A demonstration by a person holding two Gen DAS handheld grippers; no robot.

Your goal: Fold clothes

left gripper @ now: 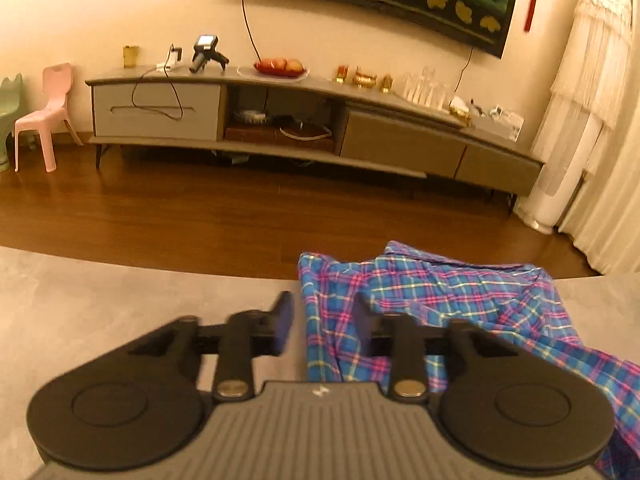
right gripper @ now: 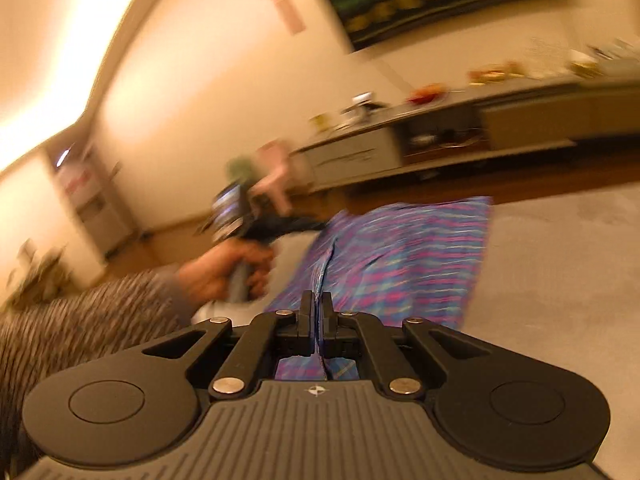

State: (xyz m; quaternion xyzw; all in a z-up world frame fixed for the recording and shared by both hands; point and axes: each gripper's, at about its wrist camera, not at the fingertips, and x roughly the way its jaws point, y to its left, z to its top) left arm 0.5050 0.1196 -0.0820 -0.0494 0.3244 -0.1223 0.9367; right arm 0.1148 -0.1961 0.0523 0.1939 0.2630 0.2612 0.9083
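The plaid shirt (left gripper: 440, 300) lies rumpled on the grey tabletop (left gripper: 100, 300), reaching its far edge. In the left wrist view it spreads from straight ahead off to the right, a strip of it running down between the fingers. The left gripper (left gripper: 322, 320) has its jaws spread, with that strip in the gap but neither pad pressing on it. The right gripper (right gripper: 317, 316) has its jaws pressed together, pinching a fold of the shirt (right gripper: 400, 256), whose cloth stretches away from it toward the far edge, long axis roughly along the gripper's line. The right hand therefore has the cloth, and the left looks free for a fresh hold, probably on the near edge.

Only the right wrist view, badly blurred, shows the person's left hand (right gripper: 228, 268) on its handle and a striped sleeve (right gripper: 80, 320). Only the left view shows the shirt's creases and the TV cabinet (left gripper: 280, 120) sharply.
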